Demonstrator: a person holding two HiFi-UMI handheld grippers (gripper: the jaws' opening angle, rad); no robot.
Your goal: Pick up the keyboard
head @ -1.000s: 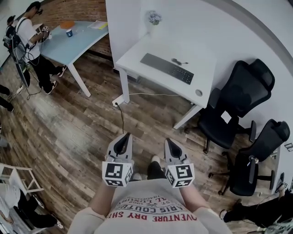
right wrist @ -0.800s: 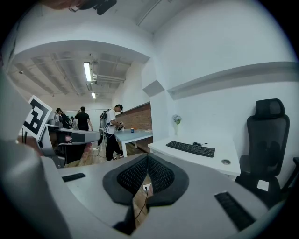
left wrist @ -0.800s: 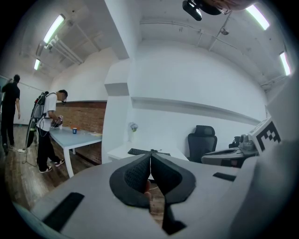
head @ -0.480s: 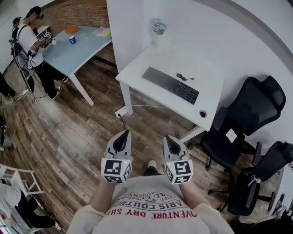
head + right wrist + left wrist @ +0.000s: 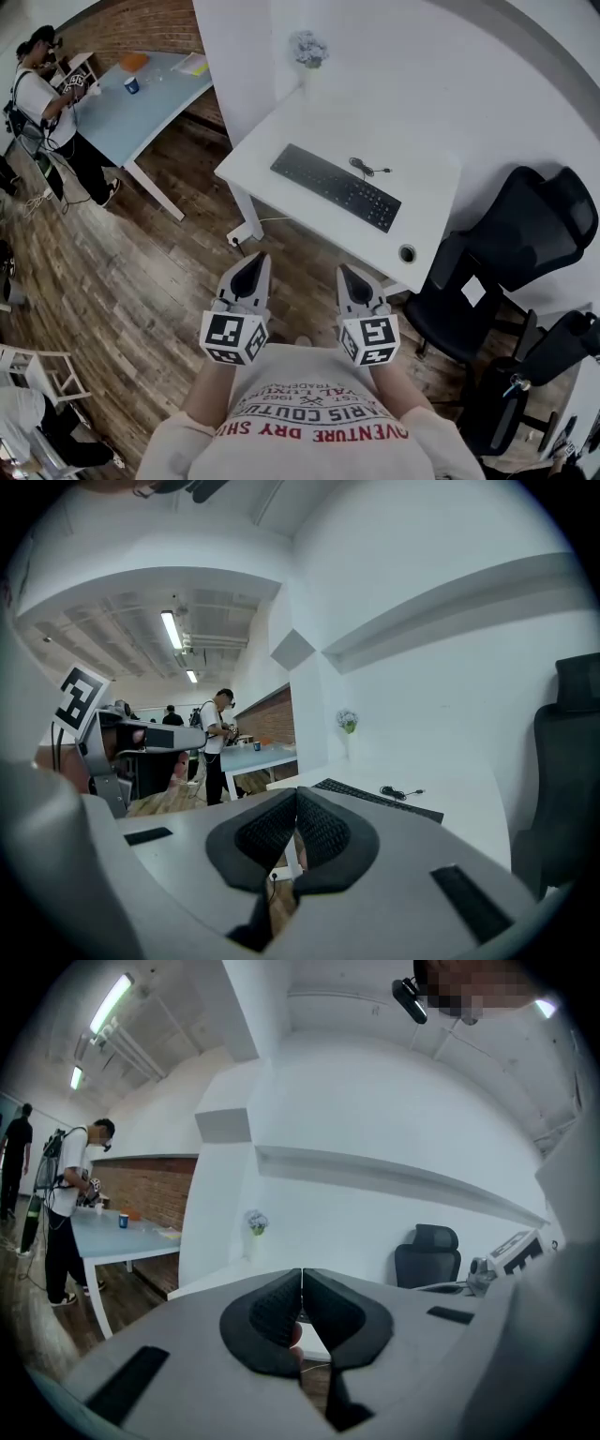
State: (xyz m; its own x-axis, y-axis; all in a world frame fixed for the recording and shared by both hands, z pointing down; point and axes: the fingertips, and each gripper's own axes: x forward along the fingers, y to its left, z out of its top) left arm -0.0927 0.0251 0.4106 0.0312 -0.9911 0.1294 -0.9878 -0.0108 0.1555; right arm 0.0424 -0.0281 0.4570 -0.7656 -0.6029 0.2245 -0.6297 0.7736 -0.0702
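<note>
The black keyboard, at twelve o'clock on the white desk, has been brought nearer, with the left gripper and the right gripper held closed and empty.

You're in an office: white desk with keyboard, black swivel chairs, second worktable, strip lights, wood-plank floor, brick wall.

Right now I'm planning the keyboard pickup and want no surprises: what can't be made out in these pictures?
- The keyboard: missing from the left gripper view, hidden behind the shut left claw and its body.
- Its near edge: right gripper view, covered by the shut right claw and its body.
- The cable: head view, too small to tell whether it joins the keyboard.
- The lower chair: head view, cut off by the right edge.
</note>
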